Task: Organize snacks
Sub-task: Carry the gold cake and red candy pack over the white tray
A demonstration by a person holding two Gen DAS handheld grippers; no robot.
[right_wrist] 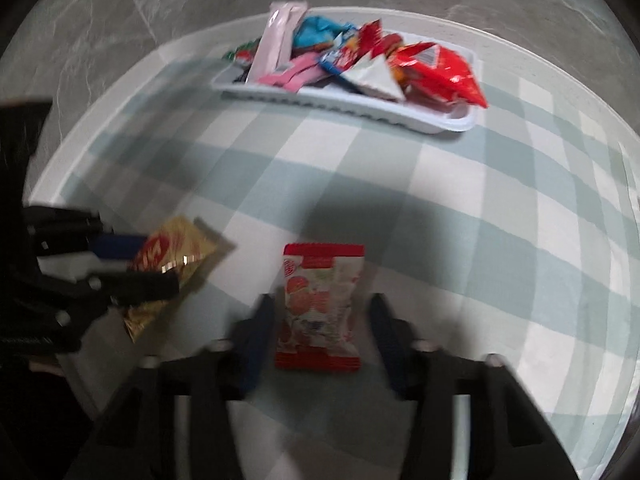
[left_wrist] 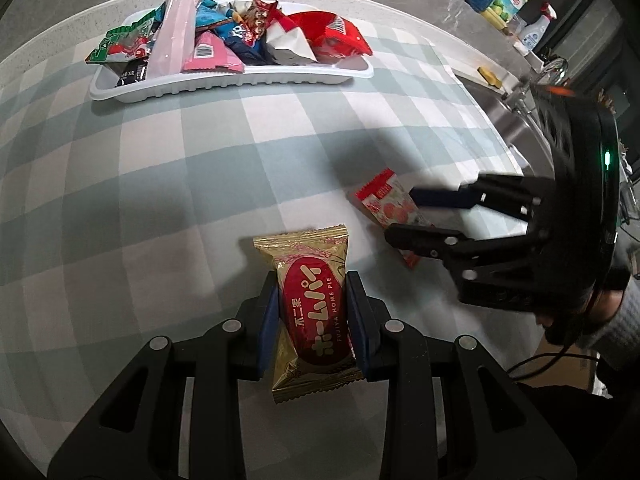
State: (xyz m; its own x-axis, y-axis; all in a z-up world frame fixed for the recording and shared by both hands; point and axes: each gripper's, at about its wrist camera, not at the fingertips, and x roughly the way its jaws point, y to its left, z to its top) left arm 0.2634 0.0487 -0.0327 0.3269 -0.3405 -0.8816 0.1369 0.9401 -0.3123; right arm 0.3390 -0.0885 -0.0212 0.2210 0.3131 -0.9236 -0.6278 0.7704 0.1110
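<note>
A gold wrapper with a red oval label, the pie snack (left_wrist: 308, 308), is clamped between the blue pads of my left gripper (left_wrist: 313, 280), just above the checked cloth. The right wrist view shows the same packet (right_wrist: 180, 256) at the left in that gripper (right_wrist: 156, 262). A red-and-white strawberry snack (right_wrist: 320, 300) lies flat on the cloth between the fingers of my right gripper (right_wrist: 320, 304), with a gap on each side. In the left wrist view this gripper (left_wrist: 402, 216) straddles the strawberry snack (left_wrist: 384, 200). At the far end, a white tray (left_wrist: 240, 80) holds several mixed snack packets.
The tray (right_wrist: 340, 108) sits near the far edge of the round table, with a grey marble floor beyond. To the right are a steel sink (left_wrist: 516, 120), a yellow sponge (left_wrist: 490, 76) and a spray bottle (left_wrist: 536, 32). A person's sleeve (left_wrist: 624, 312) is behind the right gripper.
</note>
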